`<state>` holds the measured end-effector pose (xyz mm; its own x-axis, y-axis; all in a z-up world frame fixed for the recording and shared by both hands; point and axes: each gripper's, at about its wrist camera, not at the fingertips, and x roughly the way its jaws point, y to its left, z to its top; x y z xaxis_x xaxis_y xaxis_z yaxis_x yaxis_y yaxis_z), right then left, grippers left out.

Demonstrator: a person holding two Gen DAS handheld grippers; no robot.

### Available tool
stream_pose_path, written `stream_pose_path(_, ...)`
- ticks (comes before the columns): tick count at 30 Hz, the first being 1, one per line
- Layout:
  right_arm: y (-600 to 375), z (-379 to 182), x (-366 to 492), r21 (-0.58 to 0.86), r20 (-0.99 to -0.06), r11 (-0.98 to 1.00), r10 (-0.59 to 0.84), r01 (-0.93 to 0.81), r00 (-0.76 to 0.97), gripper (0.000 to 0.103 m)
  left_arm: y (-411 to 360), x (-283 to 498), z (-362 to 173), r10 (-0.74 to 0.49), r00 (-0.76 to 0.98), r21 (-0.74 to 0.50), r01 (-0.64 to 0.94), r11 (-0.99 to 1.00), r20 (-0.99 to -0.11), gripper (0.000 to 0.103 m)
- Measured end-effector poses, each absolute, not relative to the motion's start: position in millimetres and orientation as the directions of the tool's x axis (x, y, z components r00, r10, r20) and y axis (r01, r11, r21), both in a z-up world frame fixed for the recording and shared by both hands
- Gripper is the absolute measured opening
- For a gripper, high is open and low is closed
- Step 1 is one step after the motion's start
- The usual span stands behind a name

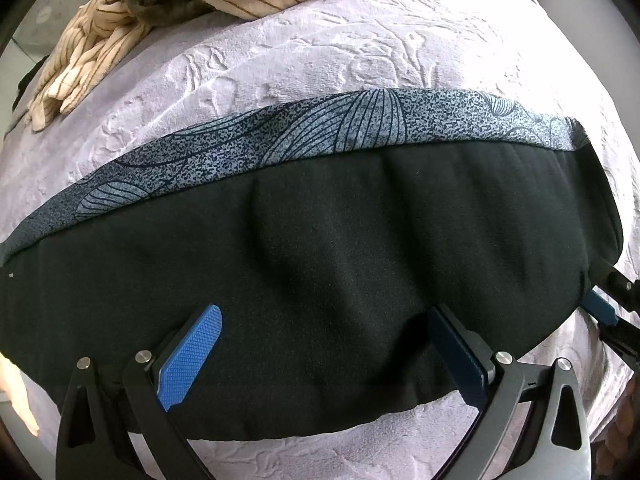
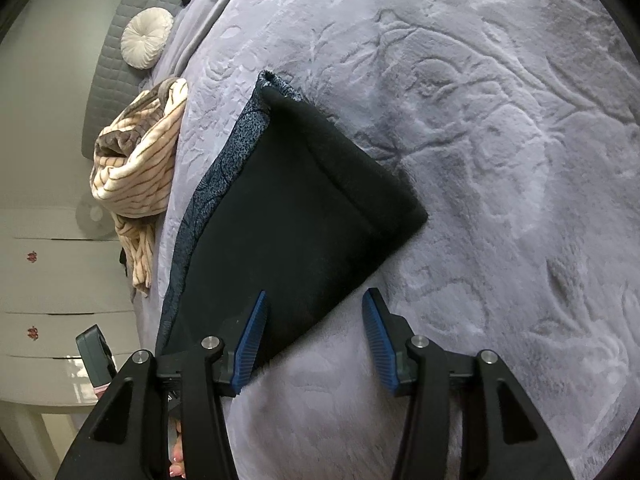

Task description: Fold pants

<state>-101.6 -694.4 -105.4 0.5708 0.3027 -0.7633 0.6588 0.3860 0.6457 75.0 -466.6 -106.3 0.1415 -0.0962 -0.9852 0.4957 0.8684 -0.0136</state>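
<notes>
Here, pants (image 1: 320, 264) under spread left claw (image 1: 328, 344)

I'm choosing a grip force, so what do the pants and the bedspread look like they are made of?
Pants: probably a soft matte black knit or fleece, with a thin speckled blue printed layer along one edge; it lies in rounded, thick folds. Bedspread: looks like plush lilac velour, its embossed leaf pattern catching the light.

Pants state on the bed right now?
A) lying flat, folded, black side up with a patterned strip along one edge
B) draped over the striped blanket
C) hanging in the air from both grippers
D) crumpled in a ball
A: the pants lie flat on the lavender bedspread, the patterned strip showing along the far edge; both grippers are open.
</notes>
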Motion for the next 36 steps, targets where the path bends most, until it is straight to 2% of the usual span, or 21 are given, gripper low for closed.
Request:
stream_pose_path(10,-696,-108,-98,0.655,-0.755,0.382,0.3,0.652,0.583,0.056,-468,76,-106,-0.095,0.14,-0.014,0.494,0.869,-0.986,0.103)
stream_pose_path(14,-695,-107,-93,0.672,-0.739,0.389,0.302,0.63,0.602,0.063,-468,76,-106,-0.094,0.141,-0.012,0.494,0.869,-0.985,0.103)
stream_pose_path(19,-696,-108,-82,0.677,-0.733,0.406,0.302,0.614,0.609,0.063,-468,76,-109,-0.093,0.142,-0.011,0.495,0.869,-0.986,0.103)
stream_pose_path(26,-696,-79,-68,0.75,-0.645,0.444,0.326,0.49,0.691,0.065,-469,76,-114,-0.091,0.142,-0.01,0.492,0.871,-0.986,0.103)
stream_pose_path(28,-693,-88,-63,0.724,-0.675,0.472,0.331,0.504,0.66,0.067,-470,76,-116,-0.091,0.141,-0.009,0.496,0.868,-0.986,0.103)
stream_pose_path(30,-694,-114,-59,0.731,-0.679,0.408,0.36,0.546,0.64,0.067,-471,77,-114,-0.09,0.142,-0.005,0.507,0.862,-0.986,0.103)
stream_pose_path(31,-695,-121,-58,0.74,-0.671,0.381,0.361,0.554,0.647,0.064,-472,78,-111,-0.087,0.147,-0.001,0.506,0.863,-0.985,0.101)
stream_pose_path(32,-698,-125,-56,0.747,-0.664,0.349,0.358,0.566,0.656,0.053,-470,81,-105,-0.09,0.165,0.005,0.5,0.866,-0.982,0.089)
stream_pose_path(33,-699,-125,-56,0.758,-0.652,0.325,0.361,0.565,0.667,0.042,-467,85,-94,-0.104,0.2,0.007,0.488,0.873,-0.974,0.083)
stream_pose_path(34,-700,-124,-57,0.776,-0.63,0.297,0.371,0.556,0.682,0.02,-466,90,-87,-0.117,0.223,0.005,0.482,0.876,-0.968,0.082)
stream_pose_path(36,-701,-118,-61,0.807,-0.59,0.272,0.388,0.524,0.708,0.015,-464,104,-76,-0.12,0.295,0.029,0.455,0.89,-0.948,0.082)
